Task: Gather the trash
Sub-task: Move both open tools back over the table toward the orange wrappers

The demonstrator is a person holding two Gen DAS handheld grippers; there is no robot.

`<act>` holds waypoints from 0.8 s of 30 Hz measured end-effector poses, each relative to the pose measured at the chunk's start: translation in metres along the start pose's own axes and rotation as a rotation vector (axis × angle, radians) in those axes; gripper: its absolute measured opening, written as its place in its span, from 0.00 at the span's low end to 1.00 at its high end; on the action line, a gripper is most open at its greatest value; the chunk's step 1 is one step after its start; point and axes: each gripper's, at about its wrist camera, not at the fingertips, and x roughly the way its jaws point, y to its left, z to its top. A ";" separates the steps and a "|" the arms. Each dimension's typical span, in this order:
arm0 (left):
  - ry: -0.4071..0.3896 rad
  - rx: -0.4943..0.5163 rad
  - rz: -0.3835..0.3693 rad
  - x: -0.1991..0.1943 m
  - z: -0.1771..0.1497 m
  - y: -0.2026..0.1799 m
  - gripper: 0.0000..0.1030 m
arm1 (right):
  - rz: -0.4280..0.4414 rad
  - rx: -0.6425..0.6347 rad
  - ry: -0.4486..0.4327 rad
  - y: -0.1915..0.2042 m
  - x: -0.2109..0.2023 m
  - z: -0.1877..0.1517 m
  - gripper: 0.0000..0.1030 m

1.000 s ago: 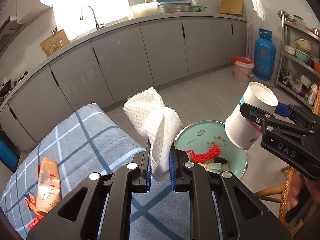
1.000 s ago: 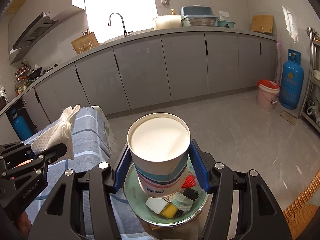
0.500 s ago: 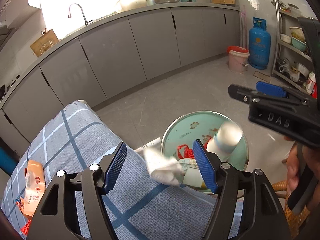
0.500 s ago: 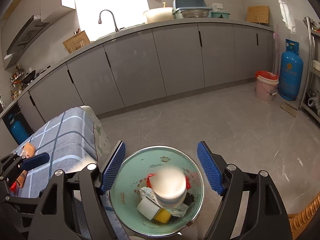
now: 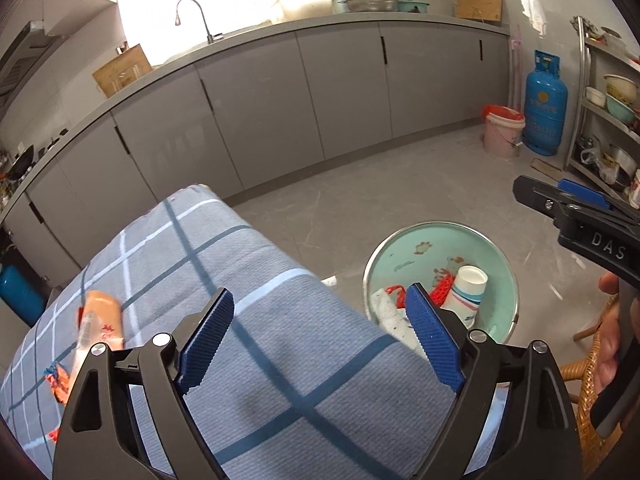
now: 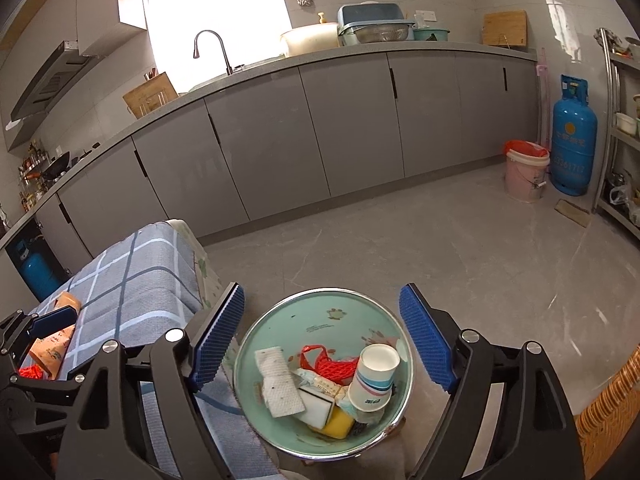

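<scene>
Both grippers stand with jaws apart and empty, having just been opening: the left gripper (image 5: 320, 344) over the blue checked cloth (image 5: 224, 280), the right gripper (image 6: 322, 340) above the mint-green basin (image 6: 320, 312). Inside the basin lie a white paper towel (image 6: 280, 384), a striped paper cup (image 6: 374, 376) tipped on its side, a red mesh net (image 6: 332, 364), a white and yellow sponge (image 6: 326, 410). An orange snack wrapper (image 5: 102, 320), blurred, perhaps opened, rests on the cloth
</scene>
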 end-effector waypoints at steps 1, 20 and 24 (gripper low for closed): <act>-0.001 -0.008 0.011 -0.004 -0.003 0.006 0.84 | 0.008 -0.004 0.000 0.005 -0.003 -0.001 0.77; 0.094 -0.279 0.488 -0.077 -0.111 0.211 0.92 | 0.291 -0.257 0.081 0.202 -0.013 -0.030 0.77; 0.141 -0.378 0.537 -0.075 -0.132 0.253 0.92 | 0.350 -0.351 0.109 0.261 -0.008 -0.041 0.77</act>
